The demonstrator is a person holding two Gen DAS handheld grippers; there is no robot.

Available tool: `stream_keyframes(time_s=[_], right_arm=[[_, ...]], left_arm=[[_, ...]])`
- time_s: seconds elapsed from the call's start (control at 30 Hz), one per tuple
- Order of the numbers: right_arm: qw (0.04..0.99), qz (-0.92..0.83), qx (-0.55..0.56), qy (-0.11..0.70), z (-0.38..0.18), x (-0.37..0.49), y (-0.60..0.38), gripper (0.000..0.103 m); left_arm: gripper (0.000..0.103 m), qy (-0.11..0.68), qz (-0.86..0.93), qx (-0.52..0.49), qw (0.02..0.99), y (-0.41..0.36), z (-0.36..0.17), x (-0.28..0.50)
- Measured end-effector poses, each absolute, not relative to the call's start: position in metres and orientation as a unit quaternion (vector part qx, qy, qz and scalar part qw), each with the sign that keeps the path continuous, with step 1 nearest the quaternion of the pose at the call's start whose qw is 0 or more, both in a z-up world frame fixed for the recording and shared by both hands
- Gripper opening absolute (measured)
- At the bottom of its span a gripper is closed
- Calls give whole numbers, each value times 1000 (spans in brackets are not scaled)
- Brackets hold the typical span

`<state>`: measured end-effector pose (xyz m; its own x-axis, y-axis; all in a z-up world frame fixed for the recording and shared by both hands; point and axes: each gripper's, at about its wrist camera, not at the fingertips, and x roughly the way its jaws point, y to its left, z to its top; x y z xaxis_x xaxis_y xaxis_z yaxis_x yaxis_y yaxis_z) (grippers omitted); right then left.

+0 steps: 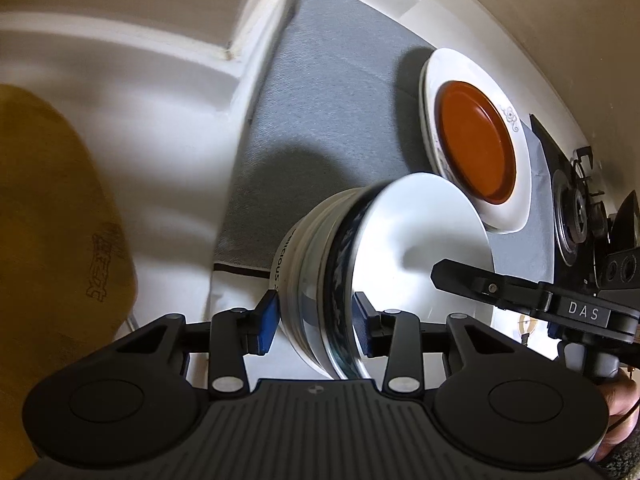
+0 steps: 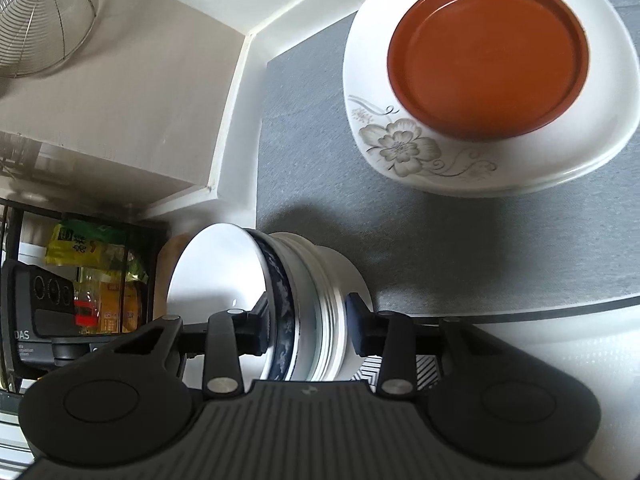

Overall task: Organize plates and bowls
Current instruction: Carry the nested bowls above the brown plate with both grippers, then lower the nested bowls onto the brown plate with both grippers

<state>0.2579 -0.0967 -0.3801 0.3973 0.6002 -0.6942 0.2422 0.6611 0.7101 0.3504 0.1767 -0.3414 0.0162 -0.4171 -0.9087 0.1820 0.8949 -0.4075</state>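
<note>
A stack of nested bowls (image 1: 360, 264), white with a blue-patterned rim, is clamped from two sides. My left gripper (image 1: 316, 322) is shut on the stack's rims. My right gripper (image 2: 310, 326) is shut on the same stack (image 2: 280, 300) from the opposite side; it also shows in the left wrist view (image 1: 520, 288). The stack is held just above the near edge of a grey mat (image 2: 460, 248). Farther along the mat, an orange-brown plate (image 2: 488, 48) lies on a stack of white flowered plates (image 2: 404, 148), also in the left wrist view (image 1: 476, 140).
White shelf walls (image 1: 160, 80) border the mat. A yellow-brown object (image 1: 48, 220) is at the left. A gas burner (image 1: 576, 216) lies beyond the mat. A wire strainer (image 2: 40, 12) hangs at the upper left; food packets (image 2: 92, 276) stand behind.
</note>
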Motion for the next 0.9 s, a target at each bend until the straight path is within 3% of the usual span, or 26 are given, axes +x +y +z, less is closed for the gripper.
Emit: stream_keyframes(time_s=[0.9], right_arm=[[755,32,407,512,-341,234,-152,37]], left_arm=[[42,673,-212,-67,705,100,-304,354]])
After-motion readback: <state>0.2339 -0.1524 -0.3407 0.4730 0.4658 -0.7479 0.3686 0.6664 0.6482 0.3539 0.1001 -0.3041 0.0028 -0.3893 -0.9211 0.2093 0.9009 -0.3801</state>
